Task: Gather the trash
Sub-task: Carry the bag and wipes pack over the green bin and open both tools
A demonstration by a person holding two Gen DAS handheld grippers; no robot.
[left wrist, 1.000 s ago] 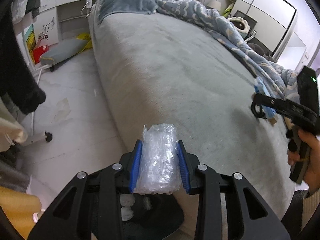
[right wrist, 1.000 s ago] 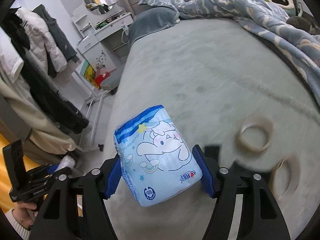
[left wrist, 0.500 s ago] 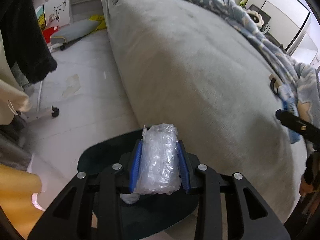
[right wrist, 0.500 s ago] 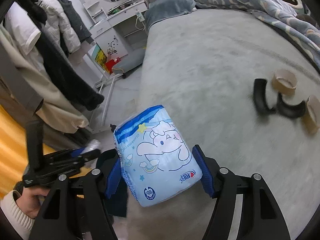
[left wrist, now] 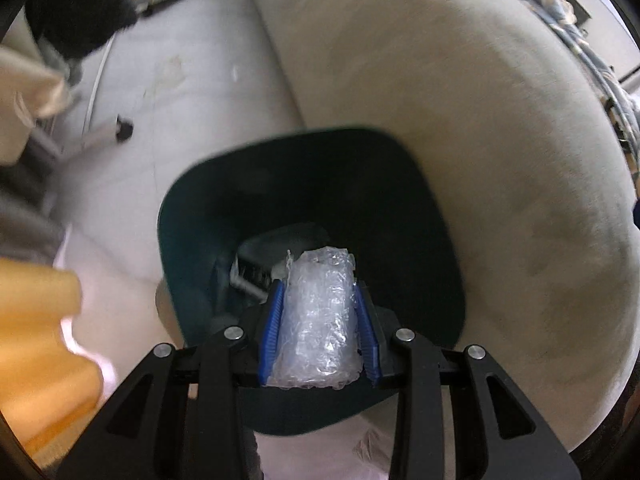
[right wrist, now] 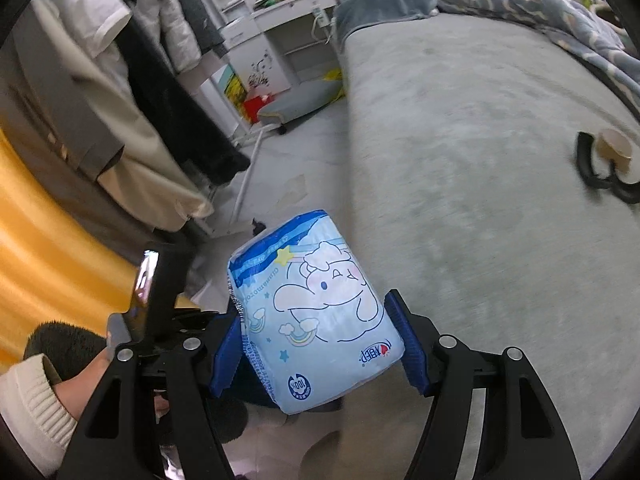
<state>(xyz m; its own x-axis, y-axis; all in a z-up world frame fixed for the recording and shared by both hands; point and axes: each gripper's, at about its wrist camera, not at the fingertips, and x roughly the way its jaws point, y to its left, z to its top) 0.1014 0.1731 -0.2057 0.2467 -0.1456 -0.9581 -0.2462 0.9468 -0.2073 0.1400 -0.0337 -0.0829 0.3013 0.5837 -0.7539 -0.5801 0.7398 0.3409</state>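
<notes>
the left gripper (left wrist: 320,320) points steeply down over a dark green bin (left wrist: 420,208) that stands on the floor against the side of the grey bed (left wrist: 480,100). its jaws are closed tight on a crumpled wad of clear bubble wrap (left wrist: 318,320), which hangs above the bin's mouth; other scraps lie at the bottom. the right gripper (right wrist: 316,340) holds a pale blue tissue pack (right wrist: 316,312) printed with a cartoon, jaws part-way apart and pressed to its sides, over the bed's edge. cardboard tape cores (right wrist: 612,146) lie farther off on the bed.
</notes>
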